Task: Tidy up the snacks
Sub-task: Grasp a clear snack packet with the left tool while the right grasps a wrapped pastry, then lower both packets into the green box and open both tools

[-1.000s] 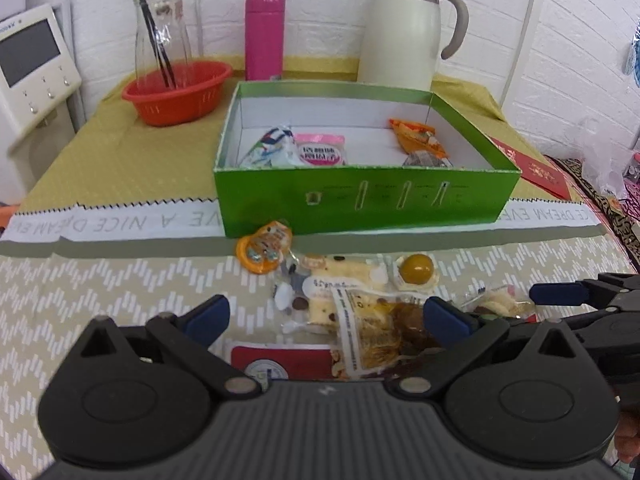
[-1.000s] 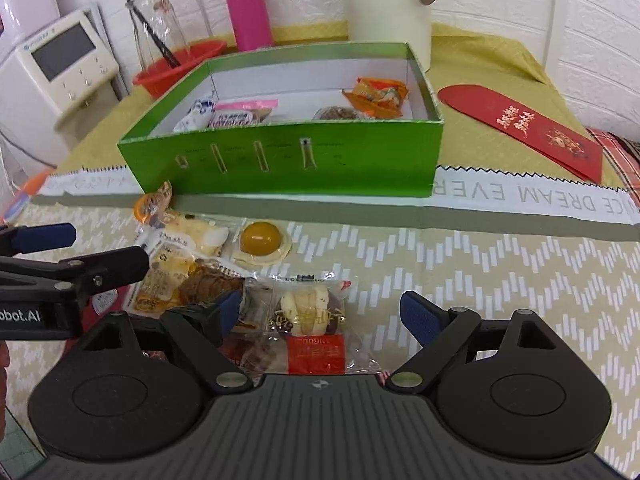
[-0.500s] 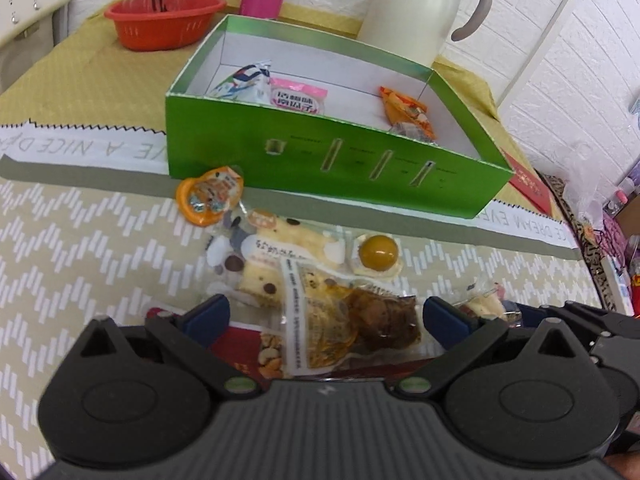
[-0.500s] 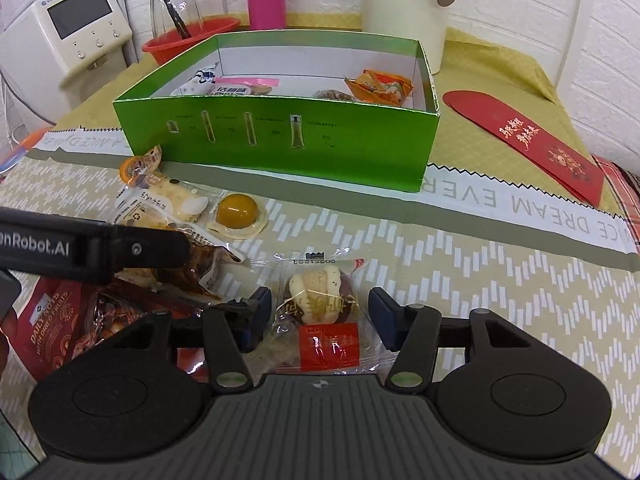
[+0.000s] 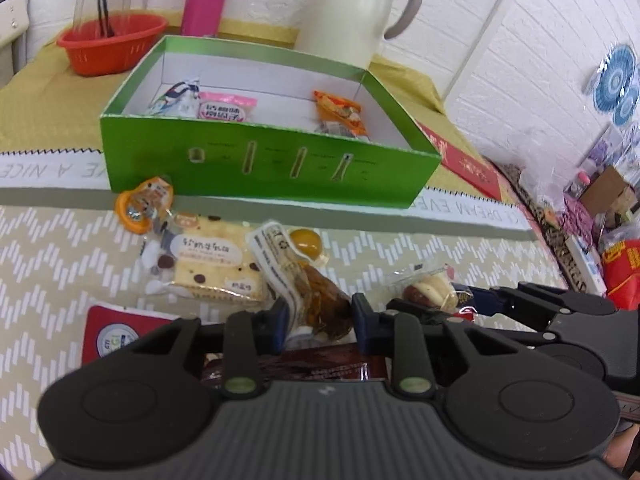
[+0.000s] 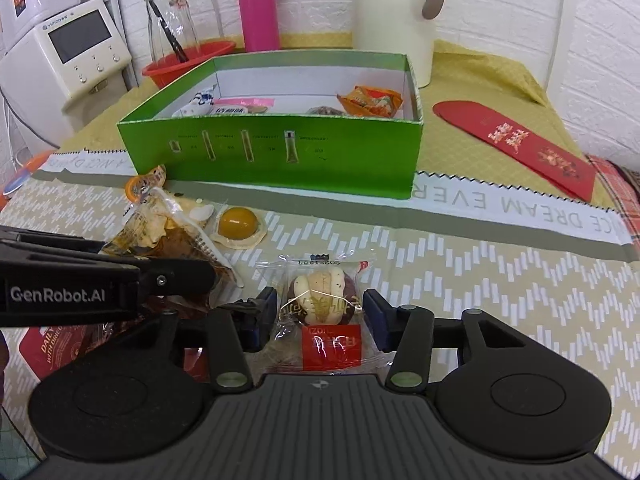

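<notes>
A green box (image 5: 276,164) with several snack packets inside stands at the back of the mat; it also shows in the right wrist view (image 6: 280,152). My left gripper (image 5: 320,320) is shut on a clear packet with a brown snack (image 5: 316,296) and holds it tilted above the mat. My right gripper (image 6: 320,312) is shut on a clear packet with a walnut-date sweet (image 6: 320,300). A loose biscuit packet (image 5: 212,260), a yellow jelly cup (image 6: 238,222) and an orange packet (image 5: 144,204) lie in front of the box.
A red basket (image 5: 112,42) with a glass jar, a pink flask (image 6: 258,12) and a cream thermos jug (image 5: 344,12) stand behind the box. A red envelope (image 6: 516,144) lies at right. A white appliance (image 6: 68,64) stands at left. A red packet (image 5: 116,332) lies near me.
Both grippers have closed on their packets. The left one has lifted the brown snack packet off the pile; the right one has tightened around the walnut-date packet.
</notes>
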The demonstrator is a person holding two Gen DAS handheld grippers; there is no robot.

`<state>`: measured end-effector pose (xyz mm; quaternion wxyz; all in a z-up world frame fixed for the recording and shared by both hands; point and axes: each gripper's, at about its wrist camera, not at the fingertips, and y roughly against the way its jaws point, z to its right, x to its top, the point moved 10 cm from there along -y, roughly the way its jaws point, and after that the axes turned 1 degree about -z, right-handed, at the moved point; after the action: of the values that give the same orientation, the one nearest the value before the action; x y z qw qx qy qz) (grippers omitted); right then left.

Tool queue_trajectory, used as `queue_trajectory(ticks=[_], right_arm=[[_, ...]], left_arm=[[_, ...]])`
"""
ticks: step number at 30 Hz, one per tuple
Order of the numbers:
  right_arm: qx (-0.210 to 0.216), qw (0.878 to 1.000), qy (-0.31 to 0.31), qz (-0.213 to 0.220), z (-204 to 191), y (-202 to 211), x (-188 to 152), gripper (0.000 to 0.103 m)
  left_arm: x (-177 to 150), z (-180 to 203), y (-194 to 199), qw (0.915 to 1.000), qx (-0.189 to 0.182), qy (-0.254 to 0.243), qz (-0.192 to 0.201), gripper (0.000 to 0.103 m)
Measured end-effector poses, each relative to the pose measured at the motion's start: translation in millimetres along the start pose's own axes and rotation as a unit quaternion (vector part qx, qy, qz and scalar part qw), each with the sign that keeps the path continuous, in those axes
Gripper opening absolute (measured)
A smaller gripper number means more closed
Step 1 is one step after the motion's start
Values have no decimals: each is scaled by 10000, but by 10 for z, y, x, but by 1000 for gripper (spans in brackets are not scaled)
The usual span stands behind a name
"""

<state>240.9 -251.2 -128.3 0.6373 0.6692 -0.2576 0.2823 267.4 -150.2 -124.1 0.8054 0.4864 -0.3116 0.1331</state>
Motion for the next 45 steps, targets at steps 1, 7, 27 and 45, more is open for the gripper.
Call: queue_trajectory(ticks=[1,7,27,45], right_arm=[[1,10000,1,37,5,19,11,80],[95,9995,-68,310,-19,166,95,79],[69,9970,-167,757,-209,486,406,79],[260,9921,-642,1041,-35,-286,1438,79]], left_arm=[[20,-11,30,10000,-19,12,26,28],[129,-89,291,9993,147,-9,354,28],[292,-350,782,9884,971,-415,1094,28],[1423,-638,113,9821,962,-618,1495,28]])
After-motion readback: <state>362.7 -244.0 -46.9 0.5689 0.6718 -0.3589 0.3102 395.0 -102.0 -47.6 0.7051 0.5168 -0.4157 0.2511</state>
